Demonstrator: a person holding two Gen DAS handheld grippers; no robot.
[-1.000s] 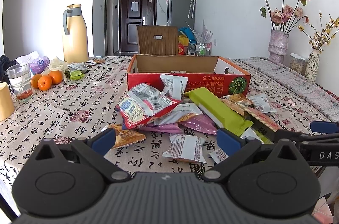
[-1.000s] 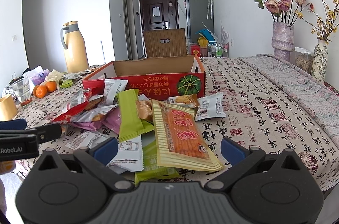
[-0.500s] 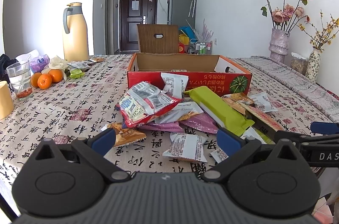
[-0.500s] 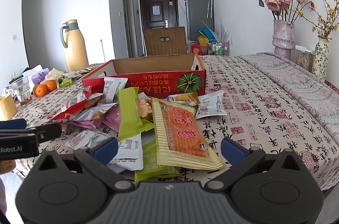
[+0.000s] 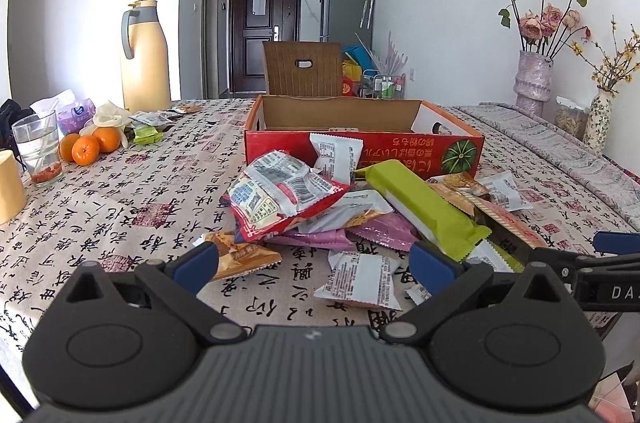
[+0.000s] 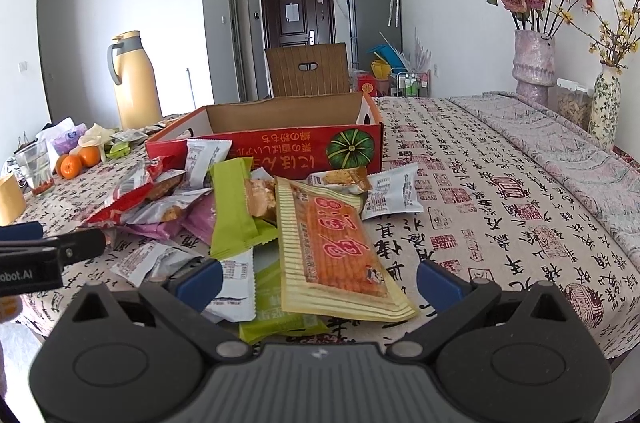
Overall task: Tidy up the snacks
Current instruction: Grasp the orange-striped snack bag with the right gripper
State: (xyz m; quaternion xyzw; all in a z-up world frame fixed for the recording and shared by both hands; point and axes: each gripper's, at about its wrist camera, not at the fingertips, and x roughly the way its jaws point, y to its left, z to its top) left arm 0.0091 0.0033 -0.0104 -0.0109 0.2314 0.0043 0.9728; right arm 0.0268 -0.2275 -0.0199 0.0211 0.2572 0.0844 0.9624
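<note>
Snacks: loose heap of packets on the patterned tabletop, just in front of the red cardboard box
Box: open-topped, with one white packet leaning on its front wall
Left gripper: fingers spread wide and holding nothing, low at the near edge of the heap, a white wrapper between the blue tips
Right gripper: fingers wide apart, empty, with the long orange-and-yellow packet lying between them
Green packet: overlaps the pile beside the orange one
Far left of tabletop: oranges, glass, yellow flask
</note>
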